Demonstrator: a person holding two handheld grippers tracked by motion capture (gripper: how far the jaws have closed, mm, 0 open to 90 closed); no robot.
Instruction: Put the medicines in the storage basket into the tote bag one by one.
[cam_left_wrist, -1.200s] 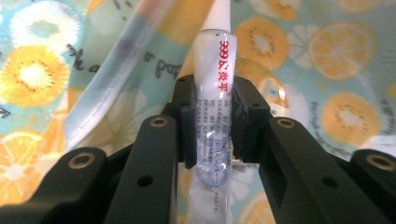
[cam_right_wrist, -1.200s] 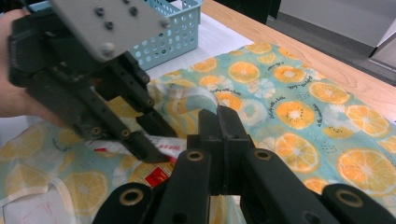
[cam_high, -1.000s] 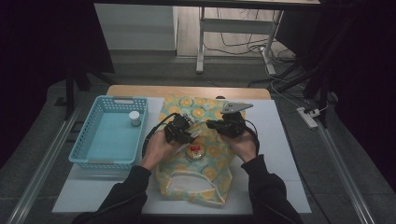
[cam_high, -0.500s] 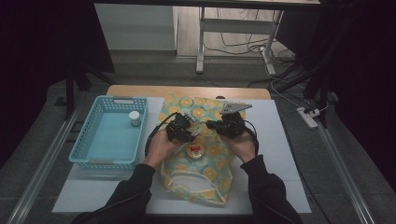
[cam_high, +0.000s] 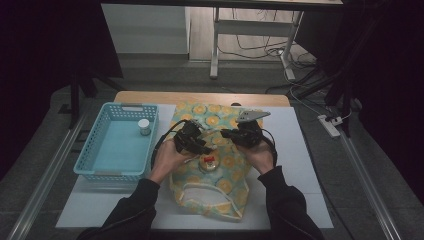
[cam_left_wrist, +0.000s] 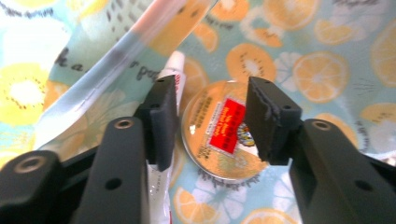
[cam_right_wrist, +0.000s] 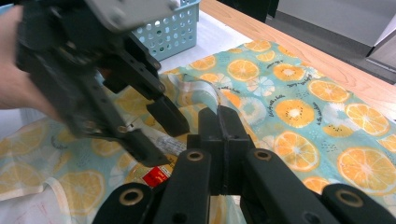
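Note:
A round clear tin with a red label (cam_left_wrist: 219, 133) lies on the orange-print fabric bag (cam_high: 220, 120). A white tube (cam_left_wrist: 175, 70) rests beside it. My left gripper (cam_left_wrist: 210, 88) hangs just above the tin. Its jaws have just been opening and now stand on either side of the tin without pressing on it. In the high view the left gripper (cam_high: 203, 149) is right above the tin (cam_high: 209, 163). My right gripper (cam_right_wrist: 223, 112) is shut and pinches a raised fold of the bag's fabric (cam_right_wrist: 205, 93). It sits close to the right of the left gripper (cam_right_wrist: 163, 140).
A light blue basket (cam_high: 90, 150) stands to the left on the white mat (cam_high: 295, 165). A small white-lidded jar (cam_high: 144, 126) is inside it. The bag's cream handle (cam_high: 210, 200) lies toward the near edge. A wooden table edge (cam_high: 200, 97) runs along the back.
The left gripper's jaws have widened over the tin, and the hand has shifted slightly. The tin lies where it was. The right gripper has stayed put and shut.

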